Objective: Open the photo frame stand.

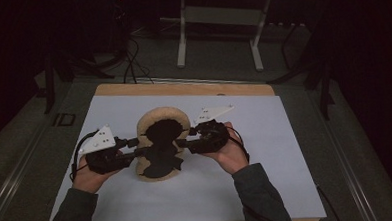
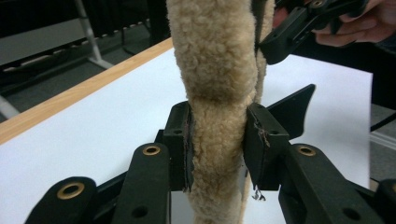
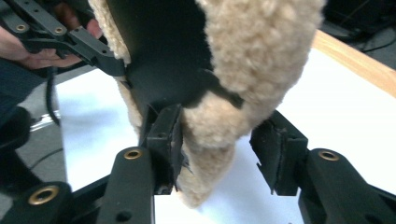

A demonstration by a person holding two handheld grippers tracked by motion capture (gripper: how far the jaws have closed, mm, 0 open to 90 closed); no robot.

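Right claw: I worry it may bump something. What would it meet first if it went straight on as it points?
Probably the fleece pad: it already sits between the right claw jaws, so the claw would push further onto it. Beyond it is the left claw.

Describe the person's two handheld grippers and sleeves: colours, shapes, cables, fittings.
Both the left gripper and the right gripper are black, each topped by a pale three-cornered plate dotted with holes. Their jaw links carry brass-ringed holes. A black cable trails from each. The sleeves are dark grey.
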